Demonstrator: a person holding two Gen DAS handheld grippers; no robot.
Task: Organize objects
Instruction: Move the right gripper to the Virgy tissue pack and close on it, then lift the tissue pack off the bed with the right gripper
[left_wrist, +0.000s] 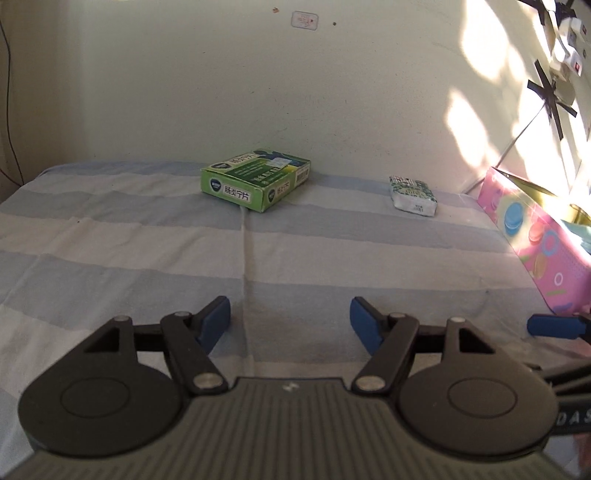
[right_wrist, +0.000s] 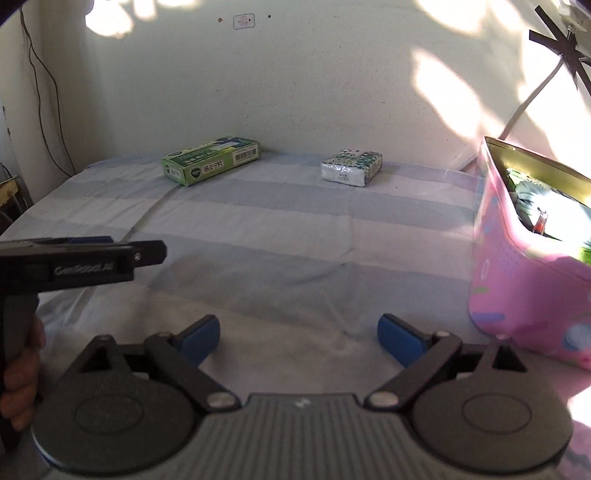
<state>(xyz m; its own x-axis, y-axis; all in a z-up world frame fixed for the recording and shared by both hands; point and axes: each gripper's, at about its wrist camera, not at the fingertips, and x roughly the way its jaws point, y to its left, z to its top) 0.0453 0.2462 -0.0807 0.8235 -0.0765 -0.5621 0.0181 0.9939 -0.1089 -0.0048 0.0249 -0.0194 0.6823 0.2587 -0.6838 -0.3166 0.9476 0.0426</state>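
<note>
My left hand-held gripper (left_wrist: 290, 323) and right hand-held gripper (right_wrist: 299, 341) hover wide open and empty above the striped bed (left_wrist: 147, 240); green box (left_wrist: 255, 179) and tissue pack (left_wrist: 413, 194) lie by the wall, near the pink box (right_wrist: 517, 280).

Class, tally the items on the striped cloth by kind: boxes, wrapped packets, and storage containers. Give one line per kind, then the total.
Green cardboard box: 1
Wrapped tissue packet: 1
Pink storage container, with things already inside: 1
Total: 3
</note>
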